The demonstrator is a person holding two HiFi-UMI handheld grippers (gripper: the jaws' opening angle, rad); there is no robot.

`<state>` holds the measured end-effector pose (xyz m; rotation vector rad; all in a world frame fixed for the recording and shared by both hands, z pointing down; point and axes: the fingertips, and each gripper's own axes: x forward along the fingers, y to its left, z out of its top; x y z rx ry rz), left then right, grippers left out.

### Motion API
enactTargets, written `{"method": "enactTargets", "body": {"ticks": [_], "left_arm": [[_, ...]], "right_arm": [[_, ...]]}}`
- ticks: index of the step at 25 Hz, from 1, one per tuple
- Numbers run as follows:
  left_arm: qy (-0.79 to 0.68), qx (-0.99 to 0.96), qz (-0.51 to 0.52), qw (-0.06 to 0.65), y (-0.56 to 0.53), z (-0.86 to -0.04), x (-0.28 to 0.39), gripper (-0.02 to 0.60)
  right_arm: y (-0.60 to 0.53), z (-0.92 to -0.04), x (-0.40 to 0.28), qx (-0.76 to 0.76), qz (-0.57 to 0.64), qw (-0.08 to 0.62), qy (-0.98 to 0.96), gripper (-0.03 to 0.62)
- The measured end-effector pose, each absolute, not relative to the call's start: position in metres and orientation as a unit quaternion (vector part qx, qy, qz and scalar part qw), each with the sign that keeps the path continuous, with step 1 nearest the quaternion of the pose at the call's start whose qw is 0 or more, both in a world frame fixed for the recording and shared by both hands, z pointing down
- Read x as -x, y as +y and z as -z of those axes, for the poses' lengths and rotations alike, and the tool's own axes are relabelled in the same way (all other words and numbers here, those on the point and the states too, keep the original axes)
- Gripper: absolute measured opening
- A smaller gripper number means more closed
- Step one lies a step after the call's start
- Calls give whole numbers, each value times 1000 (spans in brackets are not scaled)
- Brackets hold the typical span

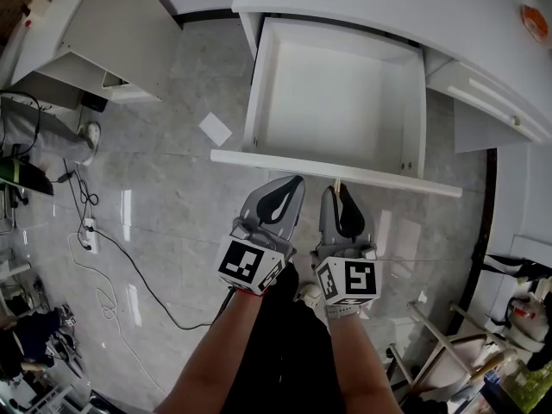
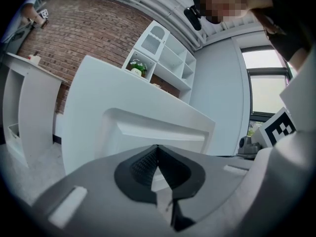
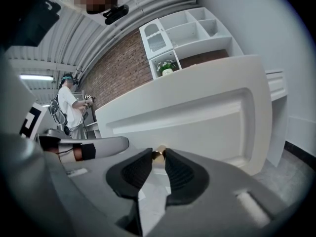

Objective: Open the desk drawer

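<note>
Drawer (image 1: 336, 102) stands well out from the desk (image 1: 388, 7), showing only its white floor and walls. Your right gripper (image 1: 336, 190) pinches the small brass knob (image 3: 158, 155) on the front panel. Your left gripper (image 1: 291, 182) lies just beside it, tips together on nothing. Both your forearms reach forward.

The open drawer (image 1: 332, 102) is bare inside; its front panel (image 1: 259, 160) bars the way at 12 o'clock. Open floor (image 1: 164, 188) lies at 9 o'clock, a cable (image 1: 147, 285) trailing across it.
</note>
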<state>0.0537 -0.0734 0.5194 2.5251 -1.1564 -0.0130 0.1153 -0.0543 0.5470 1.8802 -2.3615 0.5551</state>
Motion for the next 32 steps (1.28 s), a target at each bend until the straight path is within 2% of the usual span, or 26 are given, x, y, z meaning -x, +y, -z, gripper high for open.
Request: {"method": "enactTargets", "body": {"ticks": [6, 9, 22, 27, 32], "left_arm": [[-416, -891, -3, 178, -67, -518, -50, -1], [-418, -891, -4, 177, -62, -515, -50, 0], [-417, -896, 5, 152, -25, -475, -56, -2], [-432, -885, 26, 172, -8, -443, -49, 0], [-435, -888, 31, 149, 6, -410, -41, 0]], "right_arm": [[-46, -546, -120, -600, -179, 49, -778, 74], [-38, -545, -128, -595, -173, 53, -783, 2], [-6, -476, -149, -567, -139, 24, -812, 2], [12, -438, -156, -559, -139, 17, -817, 2], [26, -399, -160, -548, -123, 9, -827, 2]]}}
